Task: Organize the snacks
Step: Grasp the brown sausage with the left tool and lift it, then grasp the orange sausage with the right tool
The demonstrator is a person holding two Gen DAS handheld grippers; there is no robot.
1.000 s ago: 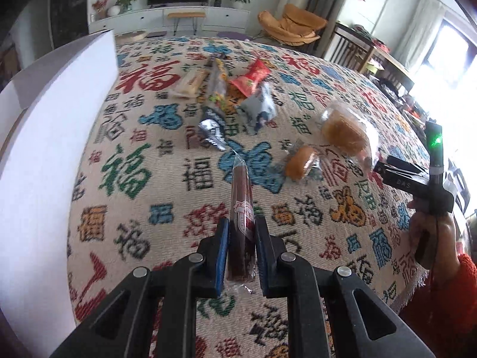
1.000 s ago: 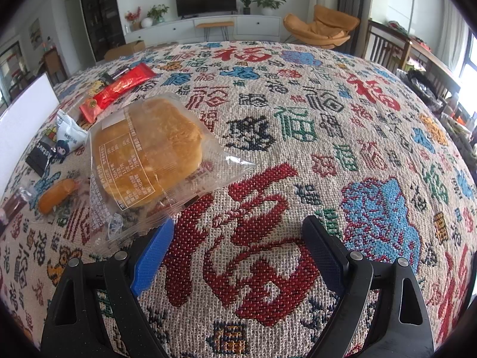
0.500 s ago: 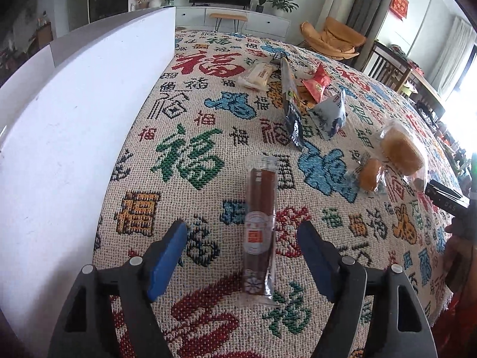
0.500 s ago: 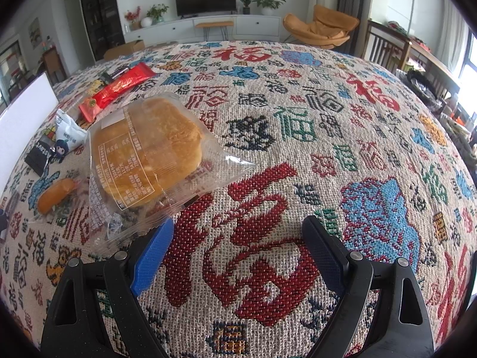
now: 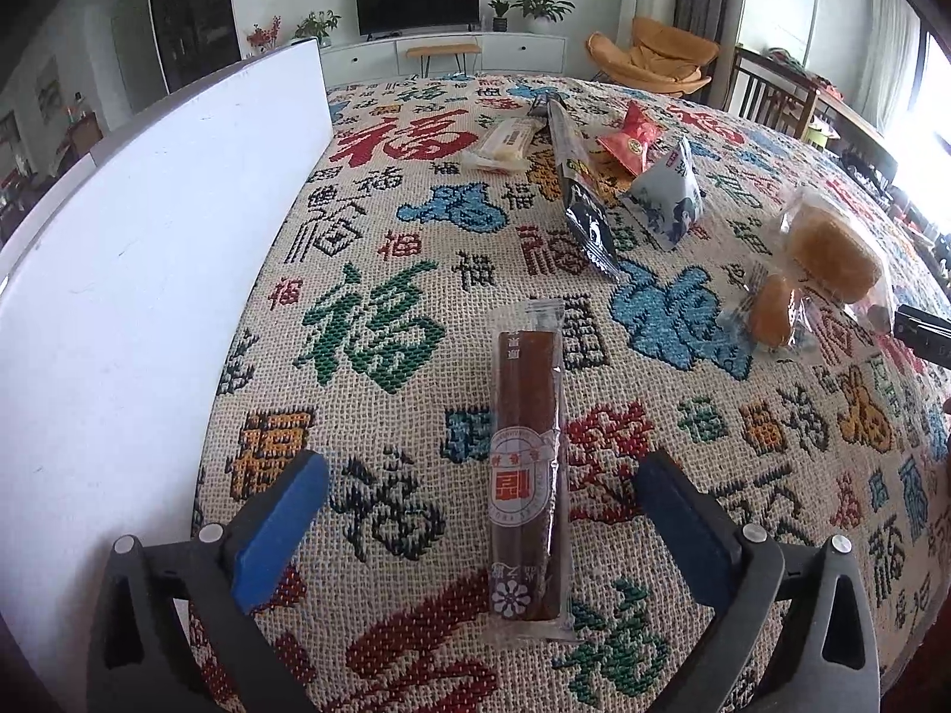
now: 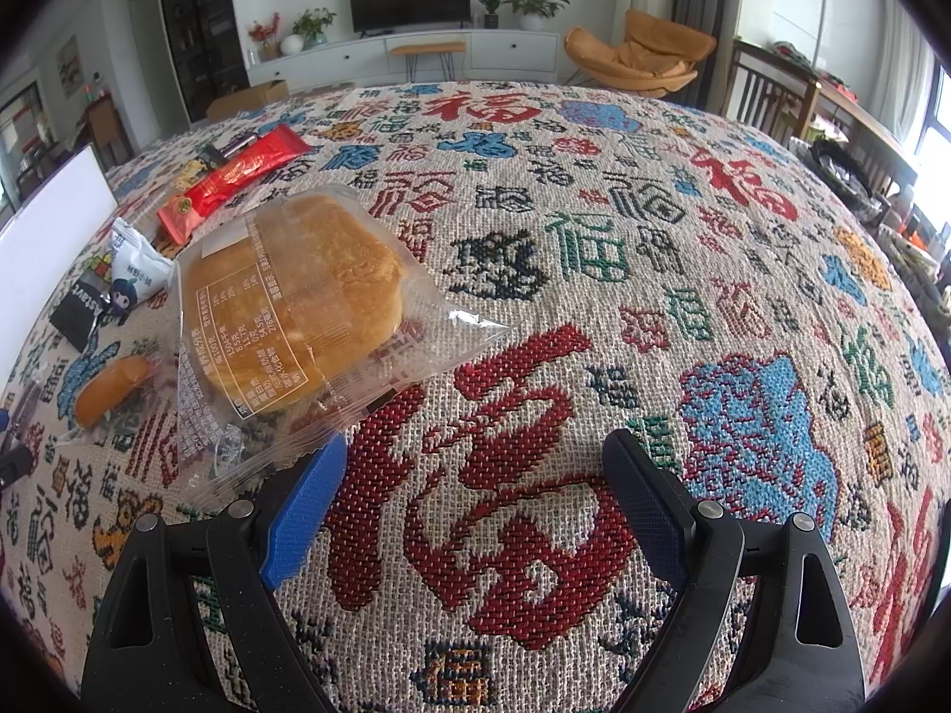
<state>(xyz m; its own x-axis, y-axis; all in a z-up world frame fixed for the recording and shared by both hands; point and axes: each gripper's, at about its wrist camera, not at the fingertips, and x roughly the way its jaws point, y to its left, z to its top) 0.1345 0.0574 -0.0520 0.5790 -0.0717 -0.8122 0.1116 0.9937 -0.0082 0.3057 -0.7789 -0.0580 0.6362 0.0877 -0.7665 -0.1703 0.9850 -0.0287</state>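
On the patterned tablecloth (image 5: 380,273), brown snack bar (image 5: 526,463) lies flat between the left gripper (image 5: 481,511) fingers, jaws opening, pads clear of it. Right gripper (image 6: 475,493) fingers apart, empty; wrapped bun (image 6: 297,297) just beside its left finger.

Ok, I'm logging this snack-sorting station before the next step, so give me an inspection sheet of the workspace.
Surface: patterned woven tablecloth, flat.
Job's things: brown snack bar lying flat on the cloth; large bun in clear wrapper; small bun; red packet, white-blue pouch, long dark packet, pale wafer pack.
Clutter: white board standing along the cloth's left edge.
Grippers: left gripper jaws opening, bar between them untouched; right gripper open, empty, beside the large bun.
Cables: nothing seen.
Surroundings: living room, television, orange chair.
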